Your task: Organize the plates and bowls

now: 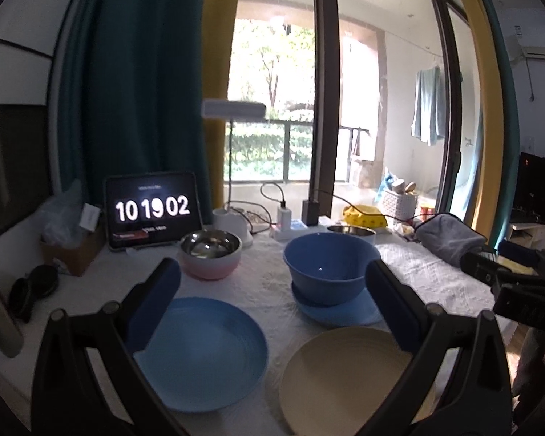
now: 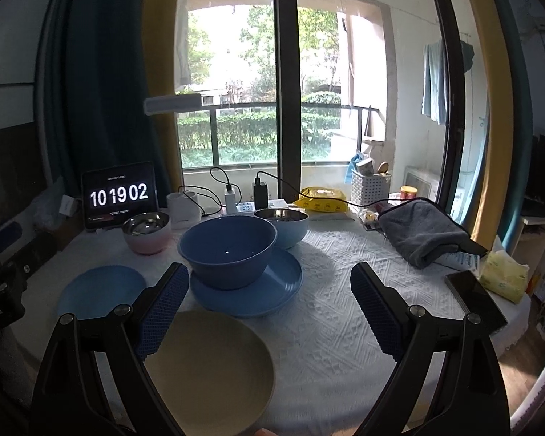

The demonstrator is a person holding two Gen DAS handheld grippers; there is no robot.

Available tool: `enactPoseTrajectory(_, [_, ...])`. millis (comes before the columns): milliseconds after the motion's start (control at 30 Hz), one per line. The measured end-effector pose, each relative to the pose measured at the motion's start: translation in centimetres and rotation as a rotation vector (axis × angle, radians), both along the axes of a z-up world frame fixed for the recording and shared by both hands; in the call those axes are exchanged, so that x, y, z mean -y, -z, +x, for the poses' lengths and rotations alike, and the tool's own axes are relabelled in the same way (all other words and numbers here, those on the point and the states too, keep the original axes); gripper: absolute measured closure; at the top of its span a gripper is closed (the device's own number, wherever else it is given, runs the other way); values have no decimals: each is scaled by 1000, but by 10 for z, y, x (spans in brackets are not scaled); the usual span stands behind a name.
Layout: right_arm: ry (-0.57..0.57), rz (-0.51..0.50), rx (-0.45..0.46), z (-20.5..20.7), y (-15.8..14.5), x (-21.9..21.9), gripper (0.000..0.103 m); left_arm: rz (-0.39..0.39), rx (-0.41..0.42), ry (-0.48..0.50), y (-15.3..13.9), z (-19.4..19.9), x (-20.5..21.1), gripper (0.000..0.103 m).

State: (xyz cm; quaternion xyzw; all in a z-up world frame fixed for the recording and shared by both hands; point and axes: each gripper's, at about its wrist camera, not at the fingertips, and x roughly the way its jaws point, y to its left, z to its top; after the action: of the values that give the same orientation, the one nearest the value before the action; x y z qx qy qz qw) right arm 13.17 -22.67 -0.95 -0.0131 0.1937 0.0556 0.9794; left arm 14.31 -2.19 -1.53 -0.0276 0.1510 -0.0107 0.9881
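Both claws are hanging spread and gripping nothing: left claw (image 1: pixel 272 298), right claw (image 2: pixel 269 298). The dark blue bowl (image 2: pixel 227 250) is sitting mouth-up on a blue plate (image 2: pixel 272 290) at 12 o'clock; a beige plate (image 2: pixel 214 367) is lying flat near the bench (image 2: pixel 345 327) front edge. A second blue plate (image 1: pixel 207 352) is lying at 9 o'clock, and open cloth is stretching toward 3 o'clock.

Home: curtains (image 1: pixel 127 91), balcony laundry (image 2: pixel 434 80).

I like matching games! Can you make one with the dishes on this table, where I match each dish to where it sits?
Things:
1. big blue bowl
2. cream plate
3. pink bowl
4. grey towel

Places:
A. beside the clock screen
B. far right of the cloth
C. on a blue plate
D. nearest the cameras

Pairs: 1-C, 2-D, 3-A, 4-B
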Motion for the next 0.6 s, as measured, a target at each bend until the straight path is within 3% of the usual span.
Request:
enactPoseTrajectory(167, [-8,17,-81,53,16,6,23,-16,-80,22,12,47,9,1])
enactPoseTrajectory(467, [-40,38,-172,135,40,6,32,-64,-190,25,34,118,17,1])
enactPoseTrajectory(600, [-54,52,-219,162,51,4,46,-68,-233,25,44,151,18,2])
